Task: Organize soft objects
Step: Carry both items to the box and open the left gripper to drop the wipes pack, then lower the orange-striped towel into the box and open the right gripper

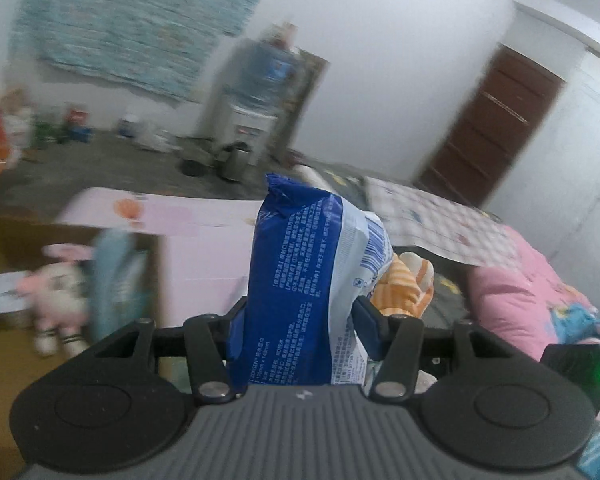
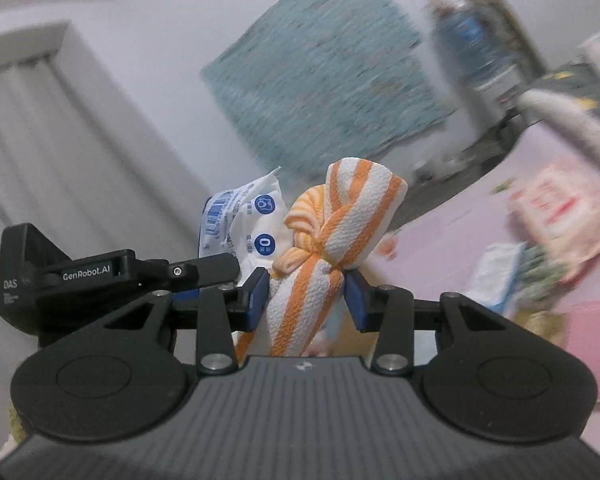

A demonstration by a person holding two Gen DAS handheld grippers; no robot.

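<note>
1. Roughly left to right: an open cardboard box (image 1: 4, 264) sits at far left in the left wrist view. A pink plush toy (image 1: 56, 292) and a blue-green soft item (image 1: 118, 280) lie in it, so it reads as the collection bin for the soft things.
2. Box's near wall is next to a pink tabletop (image 1: 204, 240). Blur hides whether they touch.
3. Left gripper (image 1: 300, 316) is clamped on a blue-and-white wipes pack (image 1: 296, 264). Pads pinch its lower half and the pack stands upright, clear of every surface. Low grip likely keeps the soft pack from folding.
4. Just right of the pack: an orange-striped towel (image 1: 404, 280), knotted. Right wrist view shows the right gripper (image 2: 306, 296) closed on it just below the knot (image 2: 316, 248); the knot probably stops it slipping through.
5. Both loads are carried close together. Pack (image 2: 248, 224) shows just beside the towel (image 2: 340, 216) in the right view, and the left gripper's body intrudes at that frame's left edge. Whether the loads touch, can't tell.
6. Far right: bed with checked cover (image 1: 440, 220) and pink quilt (image 1: 516, 280), well apart from the box.
7. Room: open air above the box and tabletop. Tight spot is between the two grippers, so dropping one item at a time looks safer. Box walls are the edge to clear.
</note>
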